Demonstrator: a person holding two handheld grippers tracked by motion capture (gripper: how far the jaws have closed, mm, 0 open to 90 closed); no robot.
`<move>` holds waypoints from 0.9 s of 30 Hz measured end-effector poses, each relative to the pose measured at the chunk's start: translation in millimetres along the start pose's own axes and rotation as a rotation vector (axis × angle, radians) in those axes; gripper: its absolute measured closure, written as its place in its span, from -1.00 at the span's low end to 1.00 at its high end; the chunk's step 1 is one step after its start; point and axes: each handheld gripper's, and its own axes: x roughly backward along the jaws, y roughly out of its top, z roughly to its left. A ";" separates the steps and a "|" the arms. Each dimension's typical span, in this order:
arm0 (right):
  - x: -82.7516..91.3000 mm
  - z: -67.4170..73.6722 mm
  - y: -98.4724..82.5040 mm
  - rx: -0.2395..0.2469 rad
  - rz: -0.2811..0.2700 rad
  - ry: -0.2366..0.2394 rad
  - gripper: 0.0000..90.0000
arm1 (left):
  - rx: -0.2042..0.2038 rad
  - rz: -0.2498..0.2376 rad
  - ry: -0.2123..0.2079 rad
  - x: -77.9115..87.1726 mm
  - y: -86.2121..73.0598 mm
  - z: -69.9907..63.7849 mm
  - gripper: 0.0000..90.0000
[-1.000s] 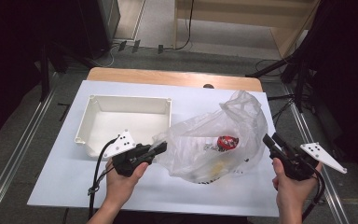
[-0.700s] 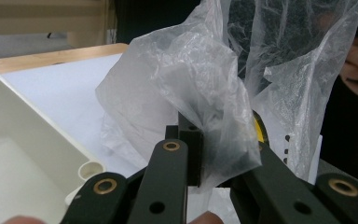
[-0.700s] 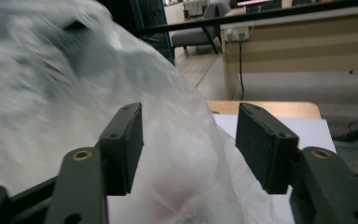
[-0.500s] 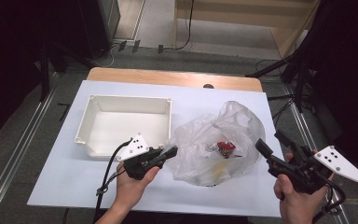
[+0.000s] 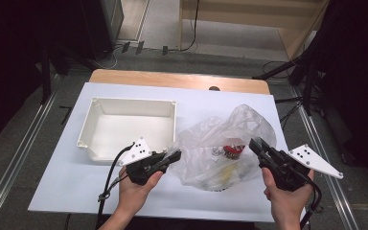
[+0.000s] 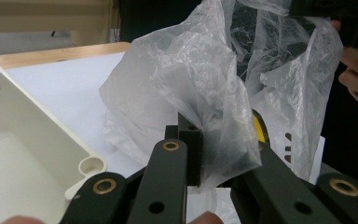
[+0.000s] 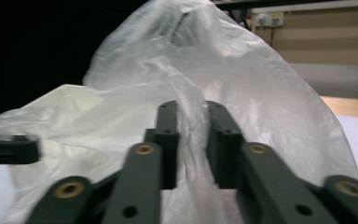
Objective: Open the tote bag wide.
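Note:
A clear plastic bag (image 5: 223,127) lies crumpled on the white table (image 5: 67,191), with a red item (image 5: 232,149) and something yellow (image 6: 260,127) inside it. My left gripper (image 5: 175,155) is shut on the bag's left edge; in the left gripper view the film (image 6: 182,79) bunches between the jaws (image 6: 214,135). My right gripper (image 5: 255,143) is at the bag's right side. Its jaws have just been closing, and a twisted strand of the bag (image 7: 214,60) is pinched between them (image 7: 192,109).
An empty white tray (image 5: 124,101) stands left of the bag, its corner close beside the left gripper (image 6: 28,130). A wooden strip (image 5: 172,79) edges the table's far side. The other hand (image 6: 354,70) shows behind the bag in the left gripper view.
The right gripper opened wide, moved left and up into the bag's right side and closed on the film. The bag sagged and changed shape. The left gripper kept its hold.

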 end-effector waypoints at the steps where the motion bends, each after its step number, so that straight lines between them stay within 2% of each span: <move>1: -1.4 -4.2 -3.1 -0.007 0.004 -0.012 0.87 | -0.002 0.002 -0.001 -0.9 -1.1 0.2 0.92; 3: -7.1 -17.0 -13.6 -0.023 0.021 -0.055 0.92 | -0.006 0.010 0.008 -2.8 -3.5 0.1 0.92; 4: -7.1 -17.0 -13.6 -0.023 0.021 -0.055 0.92 | -0.006 0.014 0.010 -3.9 -5.1 0.4 0.92; 11: -22.4 -48.4 -43.3 -0.086 0.096 -0.126 0.92 | 0.009 0.042 0.026 -11.7 -16.4 3.7 0.93; 12: -25.0 -54.7 -49.8 -0.109 0.110 -0.136 0.92 | 0.007 0.049 0.026 -12.7 -18.0 4.2 0.93; 19: -33.4 -70.1 -67.7 -0.140 0.145 -0.165 0.92 | 0.016 0.087 0.042 -22.0 -33.1 5.5 0.93; 27: -43.0 -87.3 -89.6 -0.165 0.189 -0.210 0.92 | -0.002 0.128 0.056 -34.2 -53.8 4.3 0.92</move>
